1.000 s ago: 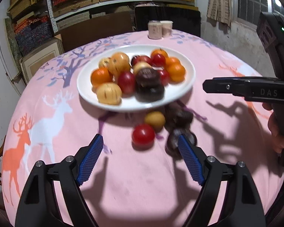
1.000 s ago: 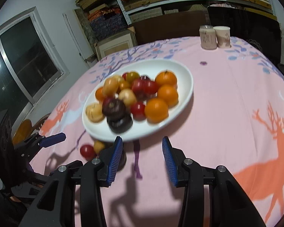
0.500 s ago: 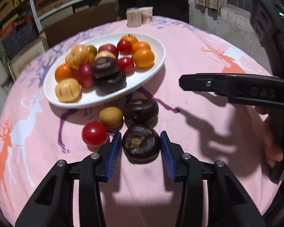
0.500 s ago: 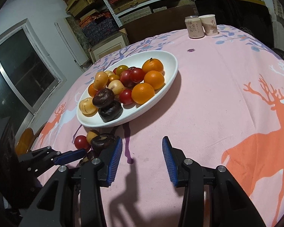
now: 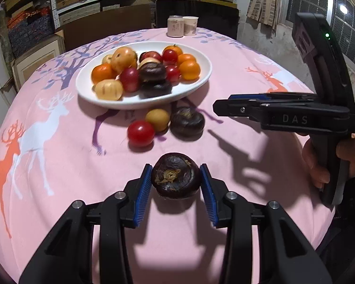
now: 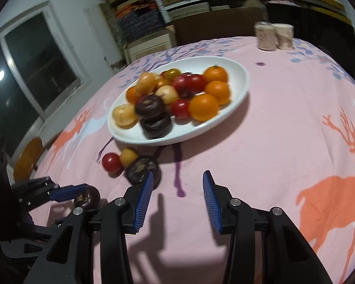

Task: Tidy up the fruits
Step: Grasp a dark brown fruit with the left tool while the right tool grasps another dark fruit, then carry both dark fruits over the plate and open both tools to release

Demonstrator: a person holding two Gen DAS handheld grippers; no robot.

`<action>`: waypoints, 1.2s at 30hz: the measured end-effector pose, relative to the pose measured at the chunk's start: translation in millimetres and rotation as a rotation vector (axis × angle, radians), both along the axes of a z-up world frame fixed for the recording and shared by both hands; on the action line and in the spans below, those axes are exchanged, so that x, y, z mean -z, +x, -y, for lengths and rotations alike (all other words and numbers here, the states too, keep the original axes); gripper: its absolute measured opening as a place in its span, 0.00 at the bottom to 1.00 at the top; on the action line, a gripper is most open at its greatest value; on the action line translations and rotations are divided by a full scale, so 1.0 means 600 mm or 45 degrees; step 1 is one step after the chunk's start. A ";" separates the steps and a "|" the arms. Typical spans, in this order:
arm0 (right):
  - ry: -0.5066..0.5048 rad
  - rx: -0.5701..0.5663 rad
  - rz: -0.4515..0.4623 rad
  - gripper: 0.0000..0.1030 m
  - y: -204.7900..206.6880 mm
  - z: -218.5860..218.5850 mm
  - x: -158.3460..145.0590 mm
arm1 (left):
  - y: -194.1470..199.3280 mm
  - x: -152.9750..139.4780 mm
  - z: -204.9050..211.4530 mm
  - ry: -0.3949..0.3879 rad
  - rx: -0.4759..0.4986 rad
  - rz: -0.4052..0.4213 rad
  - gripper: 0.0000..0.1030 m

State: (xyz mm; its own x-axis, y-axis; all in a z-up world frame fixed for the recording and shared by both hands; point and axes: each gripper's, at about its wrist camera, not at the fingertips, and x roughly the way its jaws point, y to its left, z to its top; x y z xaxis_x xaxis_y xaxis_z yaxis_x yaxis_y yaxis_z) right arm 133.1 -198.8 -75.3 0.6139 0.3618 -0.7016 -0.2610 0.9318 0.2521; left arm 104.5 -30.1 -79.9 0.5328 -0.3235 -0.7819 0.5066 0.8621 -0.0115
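Observation:
My left gripper (image 5: 176, 184) is shut on a dark purple mangosteen (image 5: 175, 178) and holds it above the pink cloth; it also shows in the right wrist view (image 6: 87, 196). A white plate (image 5: 201, 80) holds several oranges, red, yellow and dark fruits. In front of the plate lie a red fruit (image 5: 140, 133), a small yellow fruit (image 5: 157, 119) and another dark mangosteen (image 5: 187, 123). My right gripper (image 6: 176, 189) is open and empty, just right of that loose mangosteen (image 6: 140, 169). It enters the left wrist view from the right (image 5: 227, 106).
A can (image 5: 175, 26) and a paper cup (image 5: 190, 25) stand at the table's far edge. Shelves with boxes line the back wall. A window is at the left of the right wrist view (image 6: 30, 75). The round table (image 5: 260, 71) has a pink deer-print cloth.
My left gripper closed on the near mangosteen and has lifted it back, away from the other loose fruits. The right gripper has shifted slightly nearer the loose fruits.

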 end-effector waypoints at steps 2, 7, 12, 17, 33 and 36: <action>-0.098 -0.062 0.013 0.43 0.001 -0.033 -0.002 | -0.002 0.000 -0.013 -0.008 -0.023 -0.002 0.39; -0.272 -0.117 0.016 0.43 0.015 -0.091 0.007 | 0.000 -0.004 -0.033 -0.036 -0.058 -0.012 0.39; -0.218 -0.108 -0.045 0.40 0.034 -0.090 0.018 | -0.006 0.000 -0.032 -0.042 -0.048 -0.018 0.39; -0.188 -0.101 -0.025 0.39 0.018 -0.081 0.011 | -0.001 0.004 -0.034 -0.047 -0.059 -0.030 0.39; -0.017 0.031 0.114 0.39 0.001 0.024 -0.088 | 0.032 -0.072 -0.017 -0.055 -0.063 0.126 0.39; 0.004 0.039 0.153 0.39 0.033 0.027 -0.121 | 0.069 -0.101 -0.004 -0.054 -0.069 0.179 0.39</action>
